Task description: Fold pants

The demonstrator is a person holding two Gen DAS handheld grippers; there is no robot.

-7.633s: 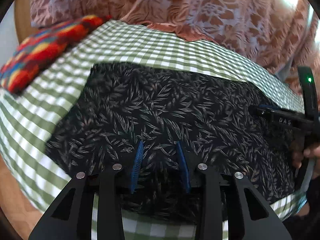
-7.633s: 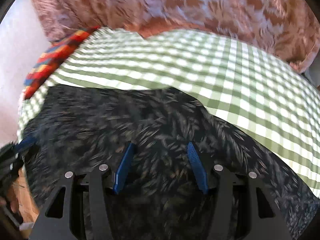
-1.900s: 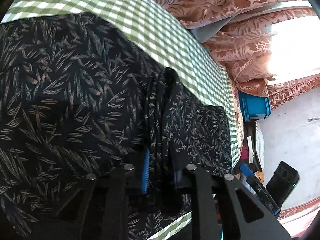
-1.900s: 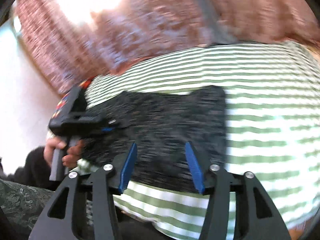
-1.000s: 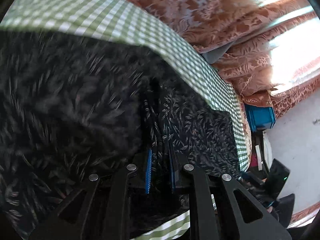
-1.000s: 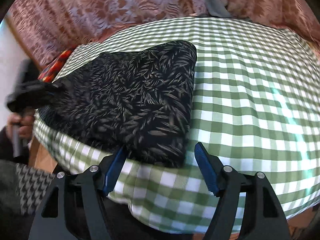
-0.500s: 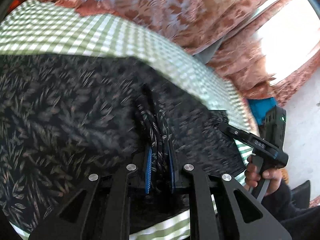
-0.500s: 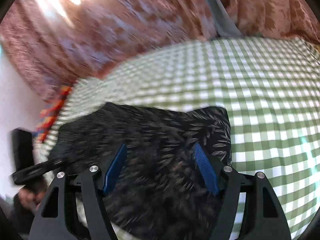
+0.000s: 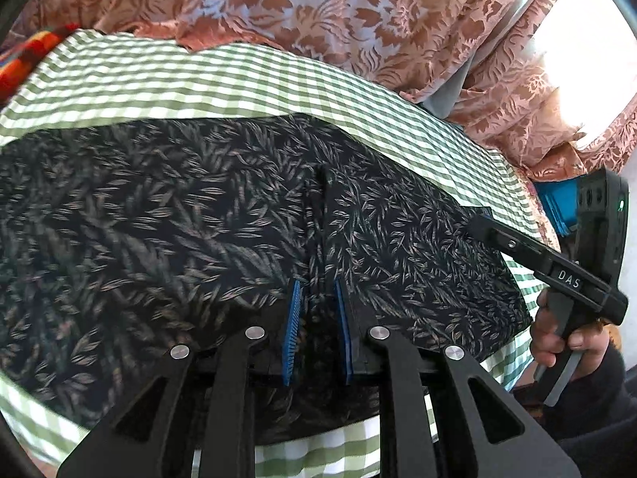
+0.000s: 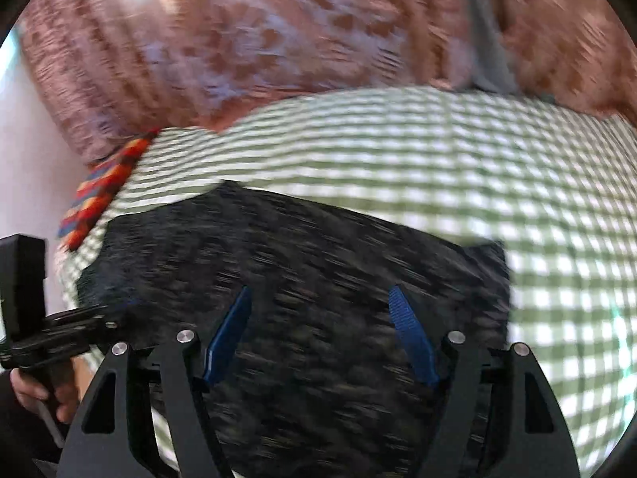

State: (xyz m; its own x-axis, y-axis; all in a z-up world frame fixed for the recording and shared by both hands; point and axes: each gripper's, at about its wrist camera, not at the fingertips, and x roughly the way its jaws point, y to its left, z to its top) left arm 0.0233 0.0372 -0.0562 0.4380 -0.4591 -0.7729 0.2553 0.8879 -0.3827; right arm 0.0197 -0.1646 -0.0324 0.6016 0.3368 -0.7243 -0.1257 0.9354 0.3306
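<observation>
Black pants (image 9: 179, 215) with little leaf shapes lie flat on a green and white checked cloth (image 9: 199, 79).
A raised fold of the pants runs up the middle, and the left claw (image 9: 316, 330) is clenched on that fold with its blue pads (image 9: 292, 330). The right claw (image 10: 322, 334) hangs over the pants with its jaws wide apart, gripping nothing. A hand (image 9: 557, 338) holds its handle. Pinkish flowery curtains (image 9: 338, 8) hang behind, and a bright striped pillow (image 10: 103, 187) sits at the far corner.

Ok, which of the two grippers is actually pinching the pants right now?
The left gripper: its blue pads are nearly together on a raised fold of the black leaf-print pants. The right gripper hangs wide open above them.
</observation>
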